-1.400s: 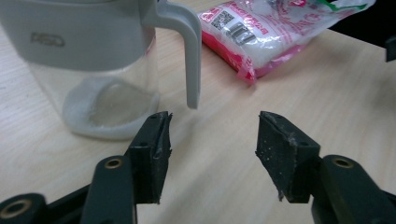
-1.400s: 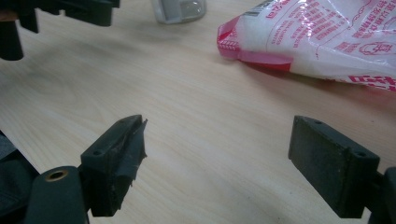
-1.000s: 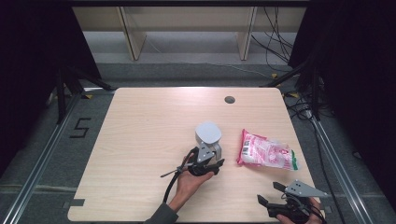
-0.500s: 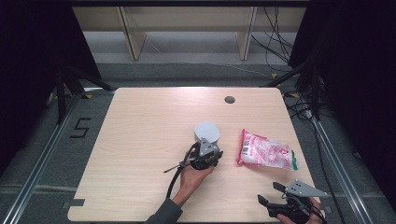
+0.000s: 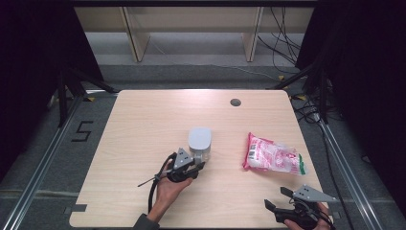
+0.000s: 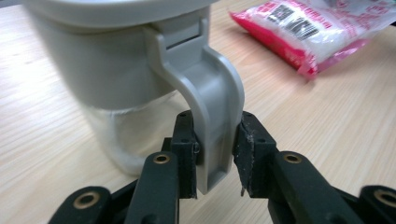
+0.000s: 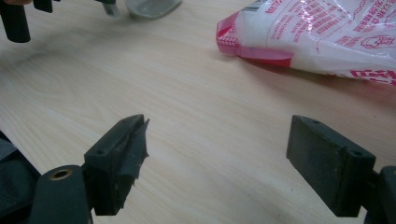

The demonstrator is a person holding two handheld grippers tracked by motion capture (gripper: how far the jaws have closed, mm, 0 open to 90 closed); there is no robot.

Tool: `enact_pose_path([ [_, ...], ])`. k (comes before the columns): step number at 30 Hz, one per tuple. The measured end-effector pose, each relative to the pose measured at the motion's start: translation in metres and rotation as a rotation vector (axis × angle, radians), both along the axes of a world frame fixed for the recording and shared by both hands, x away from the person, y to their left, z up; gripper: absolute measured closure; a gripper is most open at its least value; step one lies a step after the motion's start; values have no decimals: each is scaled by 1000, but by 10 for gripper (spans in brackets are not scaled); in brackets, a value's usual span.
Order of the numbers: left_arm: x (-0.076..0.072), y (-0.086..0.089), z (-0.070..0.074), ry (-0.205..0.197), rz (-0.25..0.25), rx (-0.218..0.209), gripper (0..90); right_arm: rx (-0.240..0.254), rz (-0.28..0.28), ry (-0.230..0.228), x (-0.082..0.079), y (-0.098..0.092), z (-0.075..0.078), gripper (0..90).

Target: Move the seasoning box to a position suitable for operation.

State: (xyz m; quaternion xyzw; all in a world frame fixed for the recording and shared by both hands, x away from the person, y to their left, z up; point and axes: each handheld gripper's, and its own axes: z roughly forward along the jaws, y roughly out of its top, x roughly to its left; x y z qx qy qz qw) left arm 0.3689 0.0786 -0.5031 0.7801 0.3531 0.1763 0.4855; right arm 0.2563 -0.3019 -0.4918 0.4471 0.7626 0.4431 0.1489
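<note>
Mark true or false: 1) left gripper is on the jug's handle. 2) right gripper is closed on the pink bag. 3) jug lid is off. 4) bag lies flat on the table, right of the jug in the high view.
1) True: the left gripper has its jaws on both sides of the grey handle of the jug.
2) False: the right gripper stands open over bare table, apart from the pink bag.
3) False: the grey lid is on.
4) True.

Jug (image 6: 116,70): top and left side cropped in left gripper view, near wall blurred. Pink bag (image 7: 322,32) cropped at top and right in right gripper view; print too small to read.
</note>
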Motion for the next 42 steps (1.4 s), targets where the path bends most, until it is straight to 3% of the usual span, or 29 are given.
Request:
enact_pose_path([
  [1, 0, 6, -1, -2, 12, -3, 697, -14, 16, -19, 2, -2, 0, 208],
  [5, -1, 26, 0, -20, 79, 31, 685, -13, 13, -18, 2, -2, -1, 208],
  [11, 10, 46, -3, -49, 201, 20, 684, -13, 13, -20, 2, -2, -1, 208],
  [21, 42, 50, 1, -55, 319, 69, 705, 7, -7, 18, -1, 1, 0, 210],
  [23, 46, 51, 0, -57, 338, 61, 713, -27, 31, -37, 4, -3, -1, 211],
  [24, 49, 51, -1, -54, 348, 55, 717, -16, 11, -16, 2, -1, -1, 211],
  [25, 52, 50, -1, -53, 353, 49, 721, 6, -7, 19, -1, 1, 0, 211],
  [26, 55, 52, 0, -51, 353, 56, 724, -9, 4, 14, -1, 0, 0, 211],
  [27, 59, 52, -1, -34, 358, 37, 725, -8, -4, 16, -1, 1, 0, 212],
  [31, 69, 49, 0, -25, 357, 72, 727, -7, 1, 11, 0, 2, -1, 212],
  [35, 75, 46, -1, -28, 389, 57, 744, -11, 4, 14, 0, 1, 0, 214],
  [42, 70, 37, -2, -45, 331, 39, 755, -12, 5, 13, -1, 1, 0, 214],
])
